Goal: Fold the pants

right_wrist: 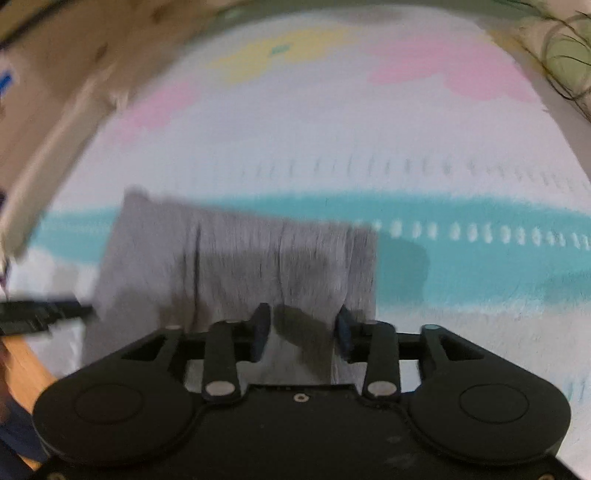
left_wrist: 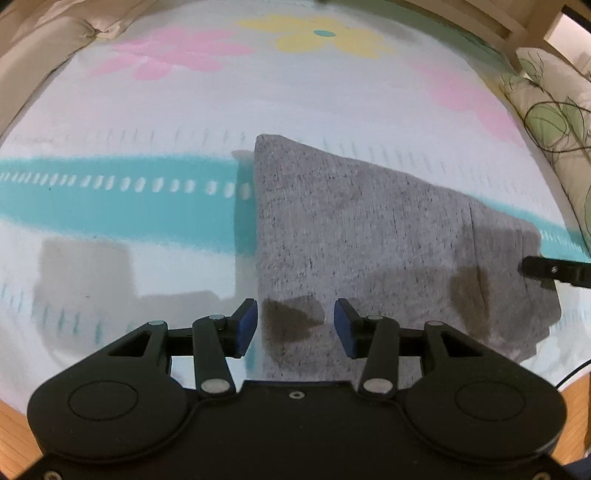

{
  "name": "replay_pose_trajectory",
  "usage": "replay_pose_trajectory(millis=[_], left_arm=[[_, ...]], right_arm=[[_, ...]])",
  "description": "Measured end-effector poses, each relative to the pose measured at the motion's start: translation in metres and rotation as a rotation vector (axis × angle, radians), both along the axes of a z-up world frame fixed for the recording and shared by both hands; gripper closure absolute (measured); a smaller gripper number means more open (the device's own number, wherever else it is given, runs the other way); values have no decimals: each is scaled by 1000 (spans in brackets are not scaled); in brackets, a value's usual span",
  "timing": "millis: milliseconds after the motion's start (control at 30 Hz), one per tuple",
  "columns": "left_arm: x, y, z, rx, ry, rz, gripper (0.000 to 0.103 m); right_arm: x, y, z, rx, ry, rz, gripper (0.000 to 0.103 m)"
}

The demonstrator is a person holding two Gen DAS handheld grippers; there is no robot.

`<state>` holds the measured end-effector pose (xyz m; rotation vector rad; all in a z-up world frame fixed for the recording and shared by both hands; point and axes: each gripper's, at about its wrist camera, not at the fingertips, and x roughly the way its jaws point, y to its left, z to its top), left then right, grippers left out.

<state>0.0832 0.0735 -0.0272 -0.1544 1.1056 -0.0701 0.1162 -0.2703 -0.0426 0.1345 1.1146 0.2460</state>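
The grey pants [left_wrist: 369,236] lie folded into a compact block on the flowered sheet [left_wrist: 147,110]. My left gripper [left_wrist: 294,326] is open and empty above the pants' near left edge. The right gripper's finger [left_wrist: 550,271] shows at the pants' right end. In the blurred right wrist view the pants [right_wrist: 236,258] lie just ahead of my right gripper [right_wrist: 301,332], which is open with nothing between its pads. The left gripper's finger [right_wrist: 40,314] shows at the left.
The sheet has a teal band [left_wrist: 110,199], pink and yellow flowers [left_wrist: 321,35]. A beige padded edge [left_wrist: 44,48] runs at the far left. A patterned pillow [left_wrist: 554,118] lies at the right. A wooden edge [left_wrist: 14,439] lies near me.
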Motion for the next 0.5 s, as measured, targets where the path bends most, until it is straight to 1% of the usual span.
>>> replay_pose_trajectory(millis=[33,100,167,233,267,300,333,367,433,500], left_arm=[[1,-1,0,7,-4,1,49],[2,-5,0,25,-6,-8,45],[5,-7,-8,29,7,-23,42],[8,-8,-18,31,38,-24,42],[9,-7,-23,27,52,-17,42],[9,-6,-26,20,59,-8,41],[10,-5,-29,14,62,4,37],[10,-3,-31,11,61,21,32],[12,0,-33,2,60,43,27],[15,4,-37,-21,62,60,24]], right_arm=[[3,-2,3,15,-10,-3,55],[6,-1,1,1,-5,7,53],[6,0,-10,-38,22,15,52],[3,3,-24,-54,56,30,49],[1,3,-31,-57,61,31,46],[-2,2,-36,-56,46,24,42],[-3,1,-40,-53,32,14,38],[-4,0,-42,-51,28,6,36],[-5,-7,-44,-32,36,-14,31],[-2,-16,-47,3,61,-40,28]])
